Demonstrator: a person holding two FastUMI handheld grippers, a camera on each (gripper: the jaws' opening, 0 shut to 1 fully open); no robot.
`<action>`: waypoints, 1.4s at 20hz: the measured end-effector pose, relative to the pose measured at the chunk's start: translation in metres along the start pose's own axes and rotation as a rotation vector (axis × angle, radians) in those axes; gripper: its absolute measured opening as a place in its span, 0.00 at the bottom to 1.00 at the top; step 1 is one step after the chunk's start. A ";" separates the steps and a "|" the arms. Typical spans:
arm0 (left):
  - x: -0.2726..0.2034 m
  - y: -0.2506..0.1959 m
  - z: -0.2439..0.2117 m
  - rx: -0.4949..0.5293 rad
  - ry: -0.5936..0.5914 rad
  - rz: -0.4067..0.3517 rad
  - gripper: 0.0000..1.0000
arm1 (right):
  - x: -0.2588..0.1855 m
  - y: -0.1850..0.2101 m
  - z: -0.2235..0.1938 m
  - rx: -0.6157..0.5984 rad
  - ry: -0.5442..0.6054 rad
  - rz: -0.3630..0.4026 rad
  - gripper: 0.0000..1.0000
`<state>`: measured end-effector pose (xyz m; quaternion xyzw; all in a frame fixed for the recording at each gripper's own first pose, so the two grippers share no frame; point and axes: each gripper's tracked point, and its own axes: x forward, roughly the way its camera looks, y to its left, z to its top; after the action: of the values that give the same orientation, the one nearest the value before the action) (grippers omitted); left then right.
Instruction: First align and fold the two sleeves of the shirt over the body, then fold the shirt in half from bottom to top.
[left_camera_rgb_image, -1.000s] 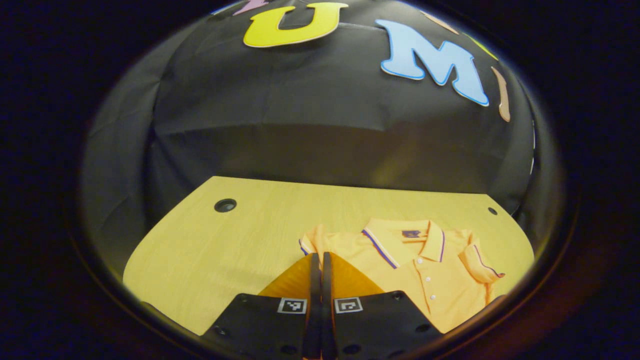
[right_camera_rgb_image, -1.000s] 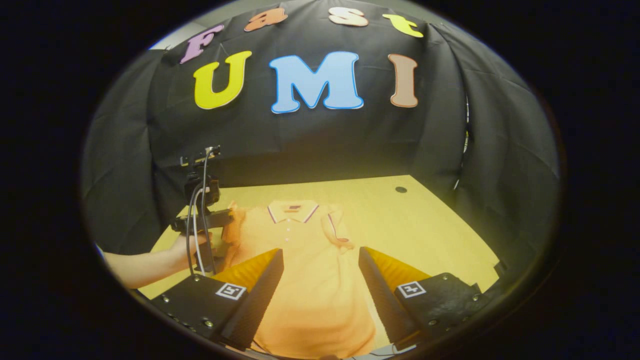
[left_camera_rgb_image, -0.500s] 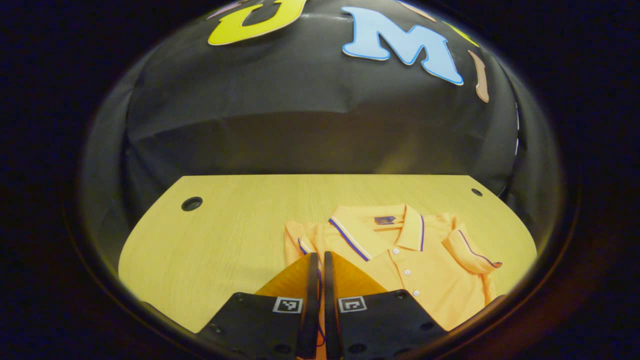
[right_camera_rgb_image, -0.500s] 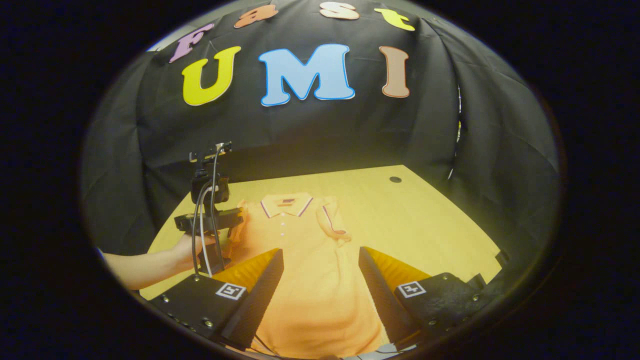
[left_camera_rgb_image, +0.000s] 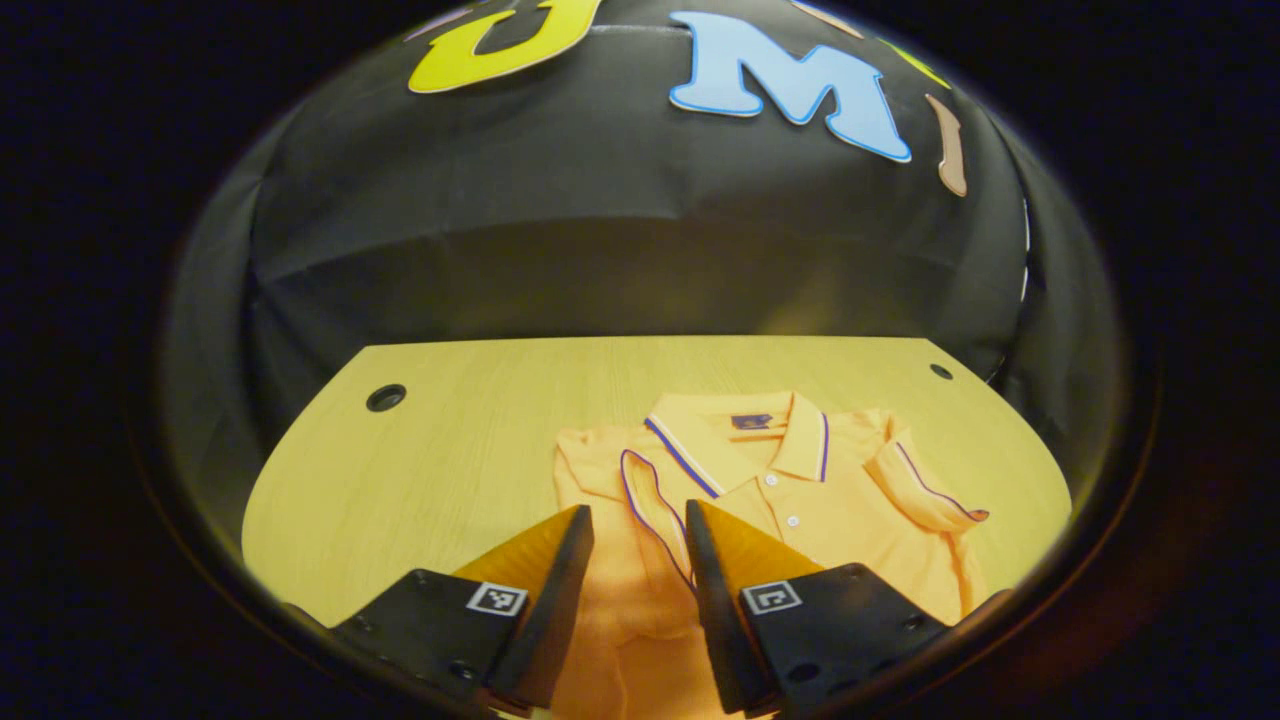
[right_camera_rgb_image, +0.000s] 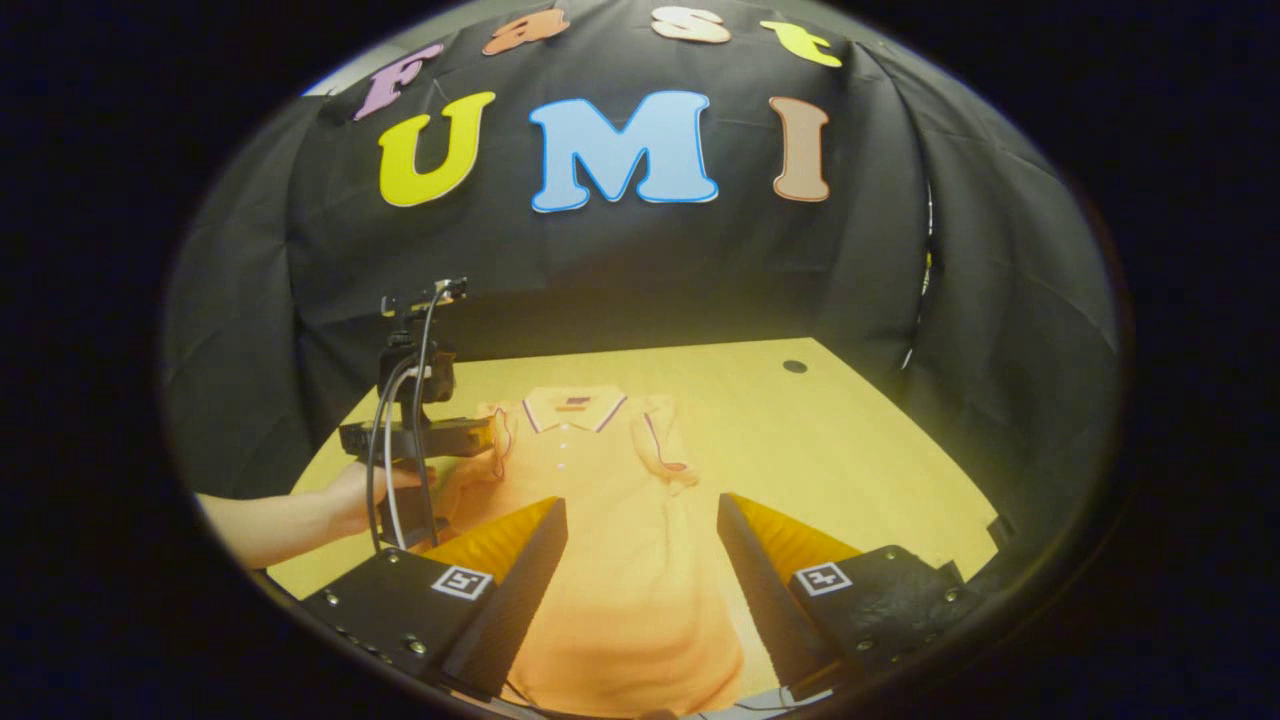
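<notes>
- The left gripper (left_camera_rgb_image: 637, 560) is holding its fingers (left_camera_rgb_image: 555, 590) moderately apart, with nothing pressed between them; orange fabric is lying in the gap beneath.
- Just ahead of those fingers, the left sleeve (left_camera_rgb_image: 640, 490) is lying folded inward over the body, its striped cuff edge running between the finger lines. Judgement: the parted fingers suggest this sleeve is being left in its folded place.
- Beyond the left fingers, the shirt (left_camera_rgb_image: 800, 500) is lying face up on the worktop (left_camera_rgb_image: 450, 470), with the collar (left_camera_rgb_image: 740, 440) on the far side and the button placket running back toward the fingers.
- To the right of the left fingers, the right sleeve (left_camera_rgb_image: 925, 485) is lying turned in over the chest, which keeps the outline narrow for the later half fold.
- The right gripper (right_camera_rgb_image: 640, 570) is holding its fingers (right_camera_rgb_image: 520, 570) wide apart above the lower body of the shirt, gripping nothing.
- Judgement: this position is placing the right fingers near the hem (right_camera_rgb_image: 620, 690), ready for the bottom-to-top fold.
- Farther off, to the left of the right fingers, a hand (right_camera_rgb_image: 370, 490) is holding the left gripper beside the left shoulder of the shirt.
- Judgement: both sleeve folds are appearing complete, and the half fold is not yet begun.
</notes>
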<state>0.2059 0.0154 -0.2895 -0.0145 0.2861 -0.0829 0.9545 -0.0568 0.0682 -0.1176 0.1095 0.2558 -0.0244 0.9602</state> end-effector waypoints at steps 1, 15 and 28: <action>-0.007 0.000 -0.003 -0.008 0.001 0.001 0.68 | -0.001 -0.003 -0.005 -0.003 0.005 0.003 0.94; -0.153 -0.012 -0.076 0.027 0.009 0.020 0.95 | -0.030 -0.027 -0.090 -0.092 0.089 0.081 0.94; -0.281 -0.004 -0.188 -0.041 0.045 0.046 0.95 | -0.053 -0.049 -0.190 -0.098 0.241 0.079 0.94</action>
<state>-0.1295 0.0621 -0.2934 -0.0259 0.3096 -0.0555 0.9489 -0.2004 0.0627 -0.2616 0.0748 0.3659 0.0394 0.9268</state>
